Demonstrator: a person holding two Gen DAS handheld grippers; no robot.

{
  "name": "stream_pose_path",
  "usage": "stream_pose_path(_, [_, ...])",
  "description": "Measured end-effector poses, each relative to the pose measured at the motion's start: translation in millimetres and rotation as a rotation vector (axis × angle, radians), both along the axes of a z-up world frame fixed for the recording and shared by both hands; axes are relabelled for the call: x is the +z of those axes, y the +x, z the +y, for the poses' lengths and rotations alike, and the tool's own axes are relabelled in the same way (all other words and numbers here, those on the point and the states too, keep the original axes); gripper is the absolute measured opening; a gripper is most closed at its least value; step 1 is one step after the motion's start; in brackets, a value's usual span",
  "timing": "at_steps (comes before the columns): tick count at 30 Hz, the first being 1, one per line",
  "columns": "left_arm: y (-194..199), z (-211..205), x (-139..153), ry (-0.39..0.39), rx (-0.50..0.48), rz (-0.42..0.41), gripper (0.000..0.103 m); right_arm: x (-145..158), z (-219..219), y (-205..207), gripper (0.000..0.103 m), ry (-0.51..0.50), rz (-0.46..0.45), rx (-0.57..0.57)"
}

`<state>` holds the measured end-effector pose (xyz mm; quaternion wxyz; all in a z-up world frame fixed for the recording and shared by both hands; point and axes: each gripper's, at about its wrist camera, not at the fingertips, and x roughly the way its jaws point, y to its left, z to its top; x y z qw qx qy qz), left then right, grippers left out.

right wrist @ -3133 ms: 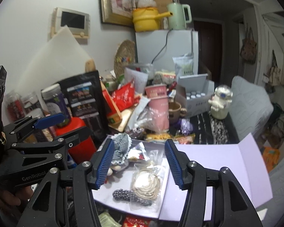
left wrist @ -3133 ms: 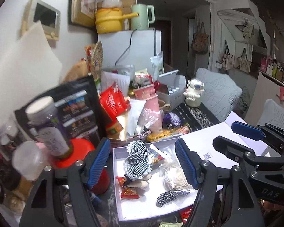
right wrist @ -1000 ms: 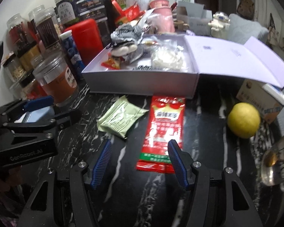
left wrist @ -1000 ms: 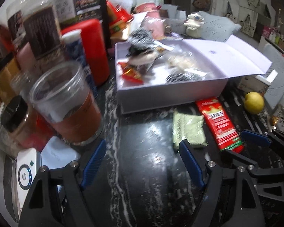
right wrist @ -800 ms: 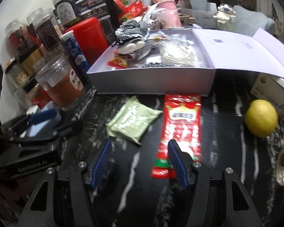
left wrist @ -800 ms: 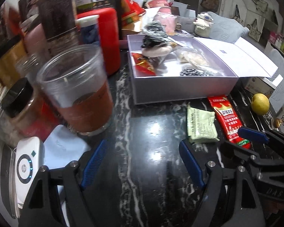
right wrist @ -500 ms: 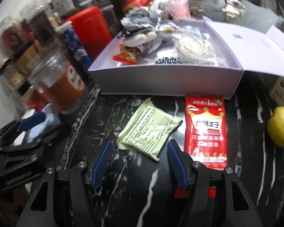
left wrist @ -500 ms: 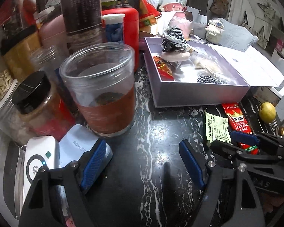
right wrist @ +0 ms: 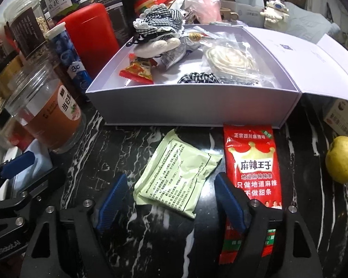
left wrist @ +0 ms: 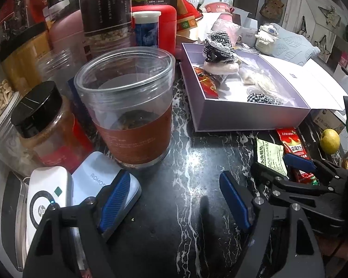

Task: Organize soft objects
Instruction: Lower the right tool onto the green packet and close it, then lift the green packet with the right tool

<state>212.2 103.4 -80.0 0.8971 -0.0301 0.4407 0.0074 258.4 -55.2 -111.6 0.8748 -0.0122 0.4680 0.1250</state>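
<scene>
Both grippers are dropping low from the box toward the dark table. Nearest, the right gripper (right wrist: 170, 195) is opening its jaws wider, spread on each side of the green packet (right wrist: 176, 176), not squeezing it. It looks ready to grab this soft packet. The left gripper (left wrist: 176, 199) is spread over bare table (left wrist: 185, 231), holding nothing. Just beside the green packet is lying the red snack packet (right wrist: 252, 169). Farther back, the open white box (right wrist: 197, 111) is holding the checked cloth (right wrist: 157, 20) and other soft things.
</scene>
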Motion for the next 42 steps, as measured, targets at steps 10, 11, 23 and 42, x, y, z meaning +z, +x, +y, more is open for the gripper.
stream_pose_path(10, [-2, -3, 3, -0.002, 0.009, -0.004, 0.079, 5, -21, -10, 0.032, 0.056, -0.036, 0.019])
stream_pose_path(11, [-2, -5, 5, 0.001, 0.007, -0.008, 0.079, 7, -24, -12, 0.032, 0.067, -0.038, 0.018])
stream_pose_path(23, [1, -61, 8, -0.015, -0.105, 0.001, 0.079, 24, -92, -43, 0.032, 0.089, -0.078, -0.080])
stream_pose_path(42, [28, -158, -3, -0.110, -0.286, 0.066, 0.079, 13, -172, -67, 0.032, 0.090, -0.054, -0.184])
